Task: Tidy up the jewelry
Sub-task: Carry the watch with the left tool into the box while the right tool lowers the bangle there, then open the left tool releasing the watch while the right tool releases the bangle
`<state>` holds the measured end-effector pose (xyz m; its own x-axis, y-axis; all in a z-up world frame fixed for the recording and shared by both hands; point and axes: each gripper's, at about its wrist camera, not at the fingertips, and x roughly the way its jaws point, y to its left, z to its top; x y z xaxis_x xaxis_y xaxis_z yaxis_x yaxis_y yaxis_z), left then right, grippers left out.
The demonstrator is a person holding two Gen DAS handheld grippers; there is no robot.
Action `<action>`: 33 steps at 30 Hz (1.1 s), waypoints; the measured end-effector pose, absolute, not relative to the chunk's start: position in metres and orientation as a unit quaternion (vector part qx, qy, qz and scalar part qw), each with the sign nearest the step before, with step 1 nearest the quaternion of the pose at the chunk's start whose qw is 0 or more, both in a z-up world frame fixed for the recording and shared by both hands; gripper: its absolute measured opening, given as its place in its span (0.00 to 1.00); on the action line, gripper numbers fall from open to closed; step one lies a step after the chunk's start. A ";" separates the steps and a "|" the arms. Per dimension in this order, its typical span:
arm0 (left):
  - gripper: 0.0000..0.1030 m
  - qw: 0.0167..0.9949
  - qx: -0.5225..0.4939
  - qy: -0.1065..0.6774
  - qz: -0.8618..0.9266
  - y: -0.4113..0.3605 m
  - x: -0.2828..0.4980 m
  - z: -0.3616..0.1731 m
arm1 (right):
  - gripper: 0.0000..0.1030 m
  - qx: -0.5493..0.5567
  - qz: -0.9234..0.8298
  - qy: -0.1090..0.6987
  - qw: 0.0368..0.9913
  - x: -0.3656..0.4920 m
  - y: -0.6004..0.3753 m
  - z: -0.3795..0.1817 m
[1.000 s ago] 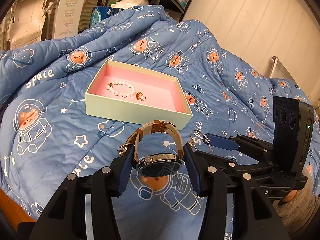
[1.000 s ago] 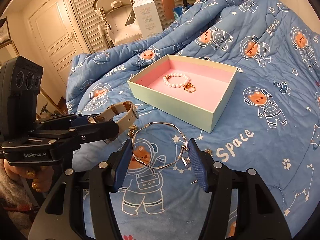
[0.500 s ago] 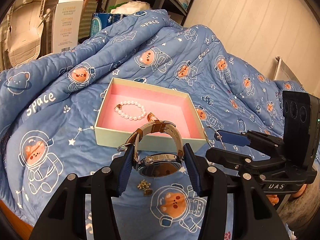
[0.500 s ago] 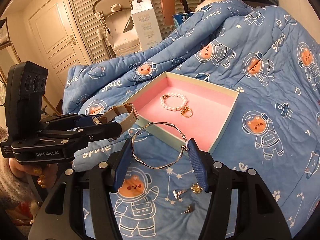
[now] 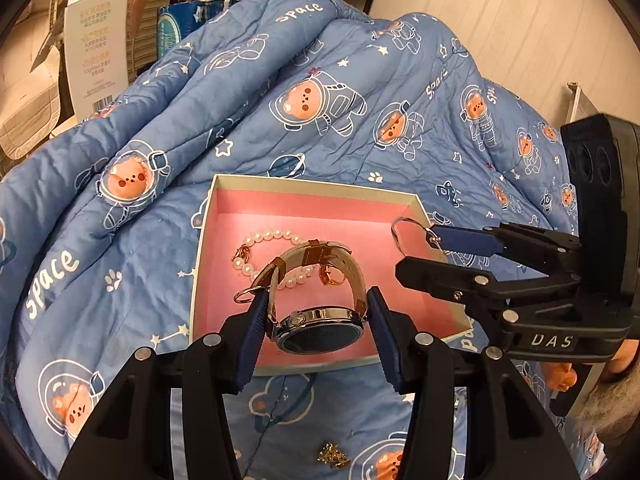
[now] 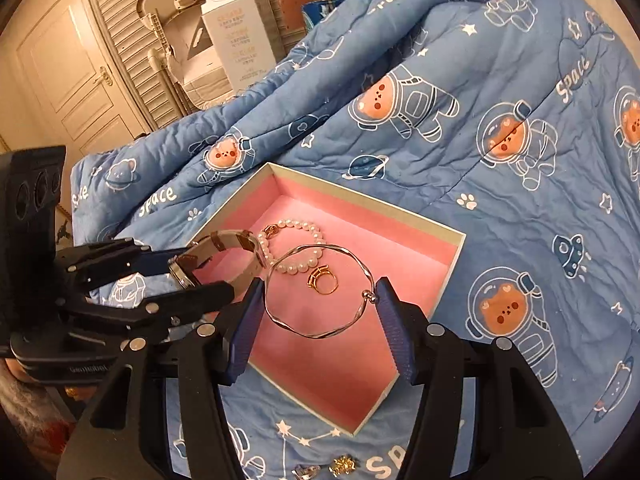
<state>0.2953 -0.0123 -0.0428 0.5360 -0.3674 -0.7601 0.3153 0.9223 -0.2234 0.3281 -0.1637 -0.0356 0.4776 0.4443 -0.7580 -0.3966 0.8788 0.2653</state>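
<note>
An open box [image 5: 316,184] [image 6: 460,240] with a pink lining lies on the blue quilt. Inside it rest a pearl bracelet [image 5: 264,236] [image 6: 298,224] and a gold ring [image 5: 332,276] [image 6: 322,282]. My left gripper [image 5: 316,320] is shut on a wristwatch [image 5: 320,330] with a beige strap, held above the box's near half. In the right wrist view the left gripper [image 6: 188,276] shows at the left with the watch [image 6: 224,248]. My right gripper [image 6: 320,304] is shut on a thin silver bangle [image 6: 320,332], also over the box. The right gripper [image 5: 436,252] appears at the right with the bangle [image 5: 400,228].
Small gold earrings [image 5: 334,454] [image 6: 344,464] and a silver piece [image 6: 306,470] lie on the quilt [image 5: 100,280] in front of the box. A tall white carton [image 5: 96,36] [image 6: 236,36] and shelving stand behind the bed. A door [image 6: 68,80] is at the far left.
Both grippers have moved forward from the quilt to above the box, still holding the watch and the bangle. The earrings on the quilt now lie behind the fingertips.
</note>
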 end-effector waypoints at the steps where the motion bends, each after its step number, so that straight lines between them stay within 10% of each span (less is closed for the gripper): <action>1: 0.47 0.874 -0.024 0.445 -0.193 -0.014 0.299 -0.045 | 0.55 0.032 0.242 0.453 0.857 0.334 -0.164 -0.037; 33: 0.50 0.853 0.018 0.485 -0.193 -0.027 0.316 -0.068 | 0.57 0.008 0.123 0.560 0.819 0.404 -0.124 -0.085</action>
